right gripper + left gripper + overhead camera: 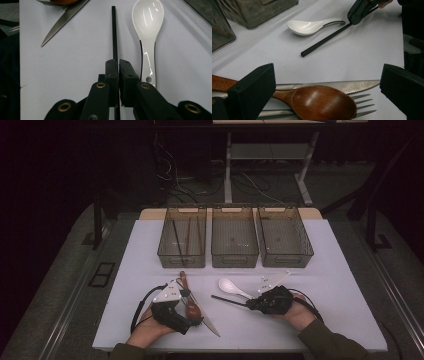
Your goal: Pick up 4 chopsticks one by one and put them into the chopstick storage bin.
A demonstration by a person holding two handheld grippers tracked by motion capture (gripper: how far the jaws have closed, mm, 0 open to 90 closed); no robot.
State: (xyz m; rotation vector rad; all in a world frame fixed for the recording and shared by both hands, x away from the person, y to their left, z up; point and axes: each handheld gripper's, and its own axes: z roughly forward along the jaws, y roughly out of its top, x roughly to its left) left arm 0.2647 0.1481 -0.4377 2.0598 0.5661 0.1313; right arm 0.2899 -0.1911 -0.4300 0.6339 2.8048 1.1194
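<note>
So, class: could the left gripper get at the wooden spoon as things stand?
Probably yes. The left gripper stands open with its jaws either side of the wooden spoon, nothing above it. The spoon lies on a knife and fork, which might get caught too.

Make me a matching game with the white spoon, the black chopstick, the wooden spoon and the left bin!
Things:
1. white spoon
2. black chopstick
3. wooden spoon
4. left bin

States:
A. lies on top of a knife and a fork
B. holds long thin sticks
C. pinched in the right gripper
D. lies free on the table, beside the chopstick

Pairs: 1-D, 2-C, 3-A, 4-B
</note>
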